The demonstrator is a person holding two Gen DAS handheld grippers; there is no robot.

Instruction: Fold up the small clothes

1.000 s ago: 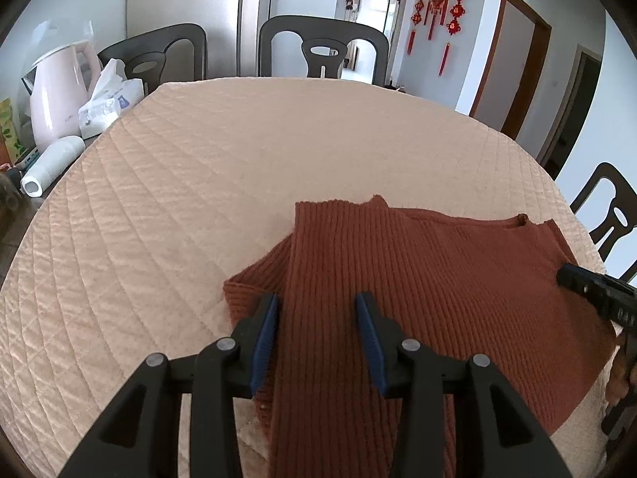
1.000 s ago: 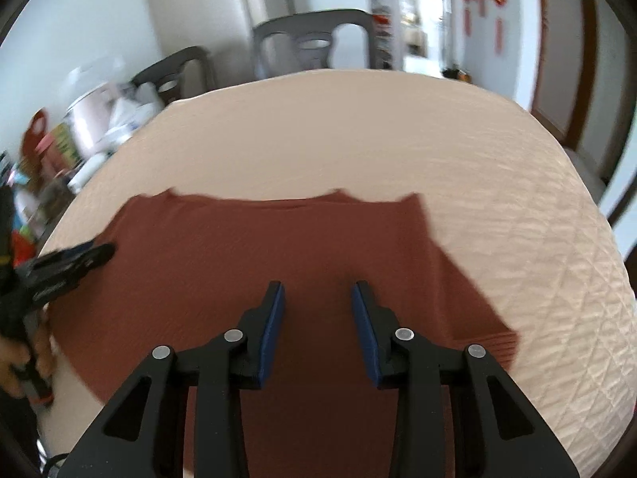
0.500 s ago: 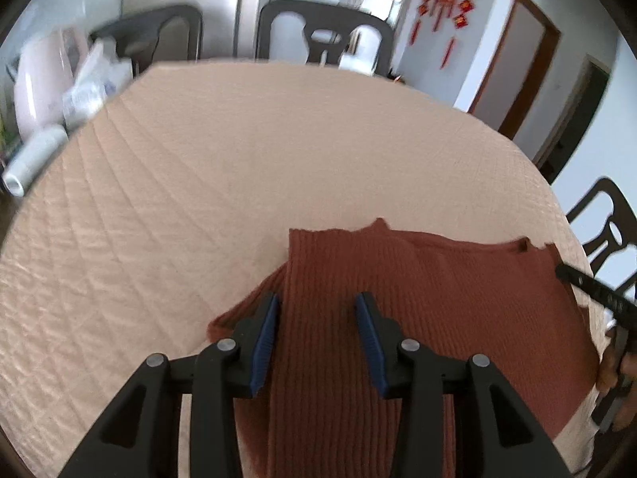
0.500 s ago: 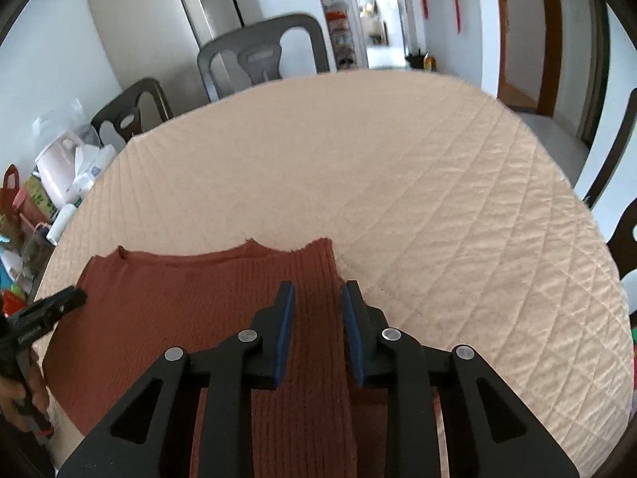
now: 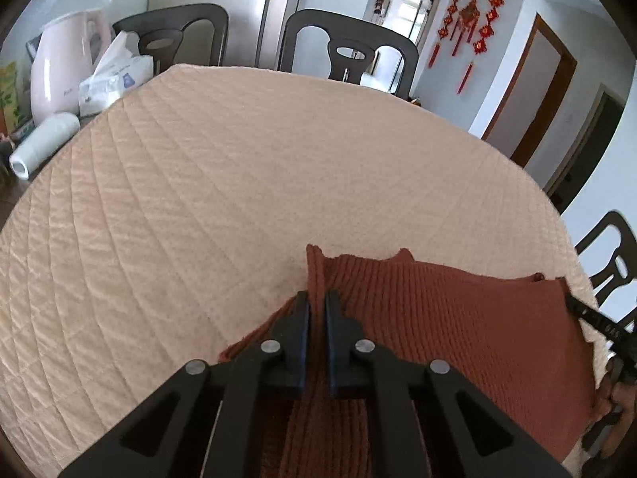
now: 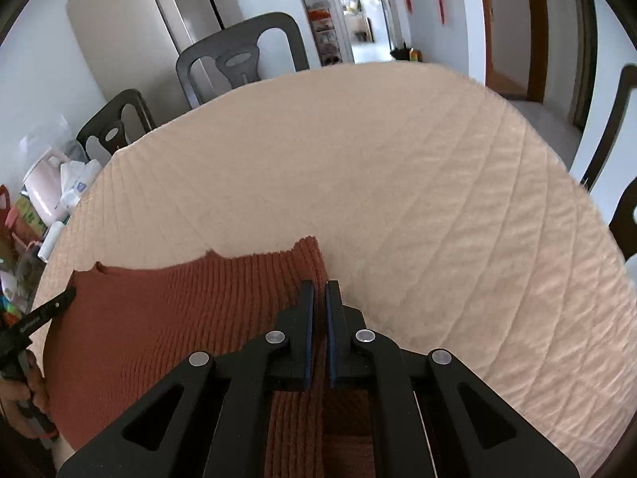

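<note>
Two grippers — left (image 5: pixel 317 306), right (image 6: pixel 319 298) — each clamped on rust sweater (image 5: pixel 458 318) edges.

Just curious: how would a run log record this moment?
left gripper: shut on sweater | right gripper: shut on sweater | sweater: flat on table

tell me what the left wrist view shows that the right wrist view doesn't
Only the left wrist view shows the white roll lying past the table's left edge, and the whole cluster of red hanging ornaments on the wall.

Only the right wrist view shows the lit hallway and the grey floor beyond the table's right edge.

Both show the rust knit garment on the quilted table cover, the pink kettle, the dark chairs, and each hand-held gripper, left and right, pinching a fold of the garment.
</note>
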